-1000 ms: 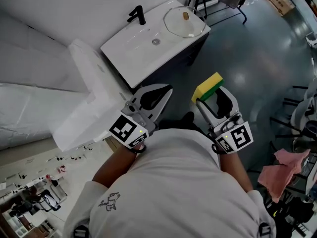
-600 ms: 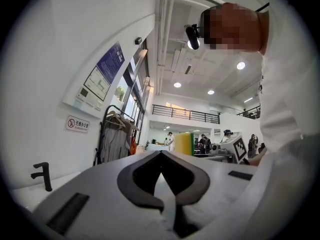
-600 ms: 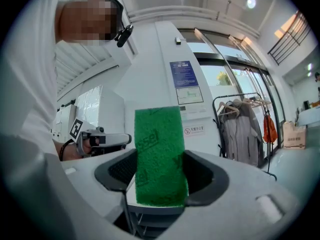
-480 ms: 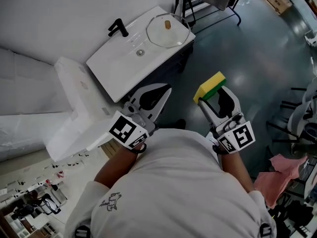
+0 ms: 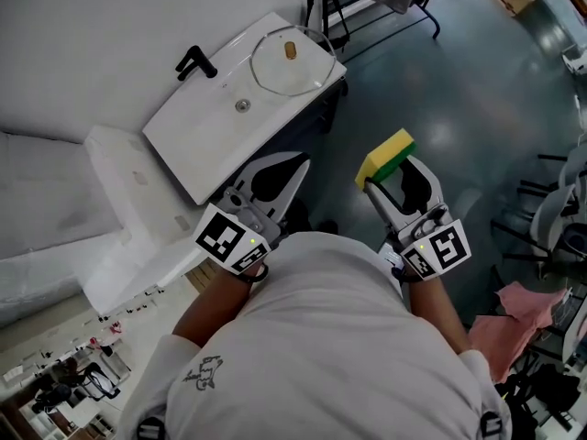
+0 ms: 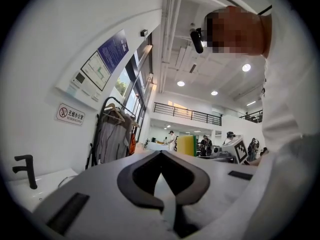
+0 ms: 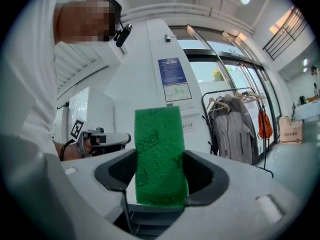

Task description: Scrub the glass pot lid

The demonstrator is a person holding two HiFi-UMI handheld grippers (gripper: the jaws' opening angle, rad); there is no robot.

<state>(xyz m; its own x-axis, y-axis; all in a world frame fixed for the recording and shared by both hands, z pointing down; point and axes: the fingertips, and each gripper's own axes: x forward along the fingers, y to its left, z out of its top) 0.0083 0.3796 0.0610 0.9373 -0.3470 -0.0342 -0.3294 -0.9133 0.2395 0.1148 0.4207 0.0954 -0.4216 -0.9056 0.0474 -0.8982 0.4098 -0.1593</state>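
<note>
The glass pot lid (image 5: 292,62), round with a small brown knob, lies on the right end of a white sink top (image 5: 211,140), far from both grippers. My left gripper (image 5: 295,165) is shut and holds nothing, its grey jaws meeting at a point (image 6: 161,155). My right gripper (image 5: 389,178) is shut on a yellow-and-green sponge (image 5: 385,157). The sponge's green scouring face (image 7: 159,154) stands upright between the jaws in the right gripper view. Both grippers hover level over the dark floor in front of the person's body.
A black faucet (image 5: 191,60) and a drain (image 5: 242,105) sit on the sink top. A large white block (image 5: 138,209) lies left of the vanity. A clothes rack (image 7: 235,124) stands beyond it. A pink cloth (image 5: 509,324) and chair legs are at the right.
In the head view the sink and lid have slid left and a little down. Both grippers keep the same places in the view, and the sponge stays in the right one.
</note>
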